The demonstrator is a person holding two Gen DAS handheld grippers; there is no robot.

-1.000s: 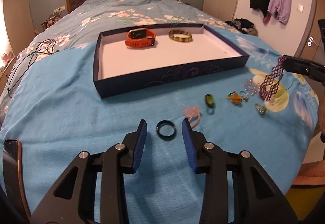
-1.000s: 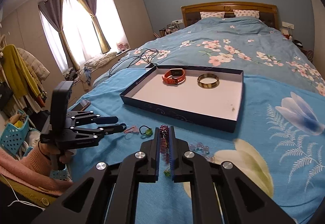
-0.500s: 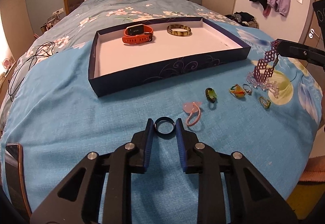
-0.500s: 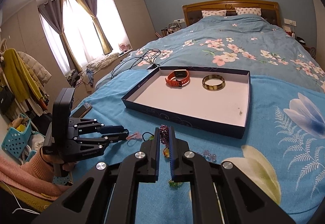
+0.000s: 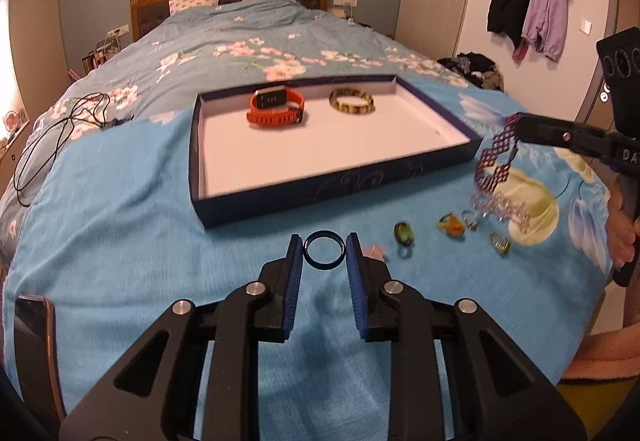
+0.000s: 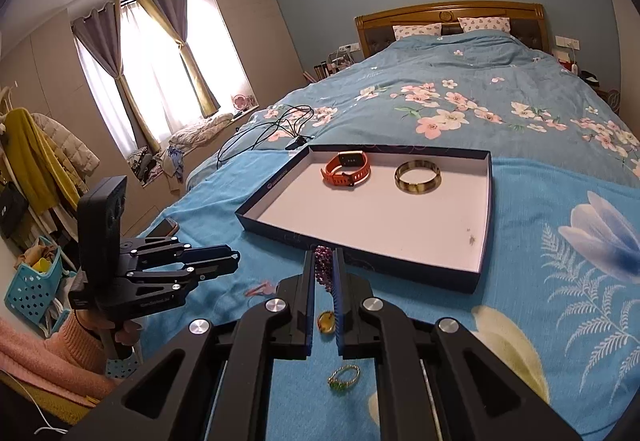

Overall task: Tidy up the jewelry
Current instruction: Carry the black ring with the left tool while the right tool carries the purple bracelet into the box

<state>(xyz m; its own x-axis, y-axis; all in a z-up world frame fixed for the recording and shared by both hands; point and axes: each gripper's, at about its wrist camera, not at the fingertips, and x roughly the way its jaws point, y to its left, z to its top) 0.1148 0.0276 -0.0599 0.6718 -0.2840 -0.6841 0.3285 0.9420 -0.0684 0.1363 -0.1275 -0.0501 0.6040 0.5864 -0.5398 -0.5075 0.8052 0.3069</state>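
Shallow rectangular dark-blue box lid with white interior [image 5: 332,187], lying on the light-blue bedspread [image 5: 120,209] toward the foot of the bed; contents, both along its far wall: an orange rubber-strapped smartwatch [image 5: 276,107] on the left and a mottled yellow-brown bangle [image 5: 352,101] to its right, apart from each other. The rest of the white floor is bare. Left gripper [image 5: 323,251]: blue pads clamped on a small black ring [image 5: 324,252], held in front of the box's near wall; a second earlier the jaws stood wider, around the ring as it lay on the spread. Right gripper [image 6: 324,267]: jaws together on a purple beaded mesh bracelet [image 5: 496,161], which dangles off the box's near right corner, as before, now seen higher against the box. Loose on the bedspread near that corner: a green-stoned ring [image 5: 404,233], an orange-and-gold ring [image 5: 451,225], a gold ring [image 5: 501,242], a pale lilac beaded piece [image 5: 502,207].
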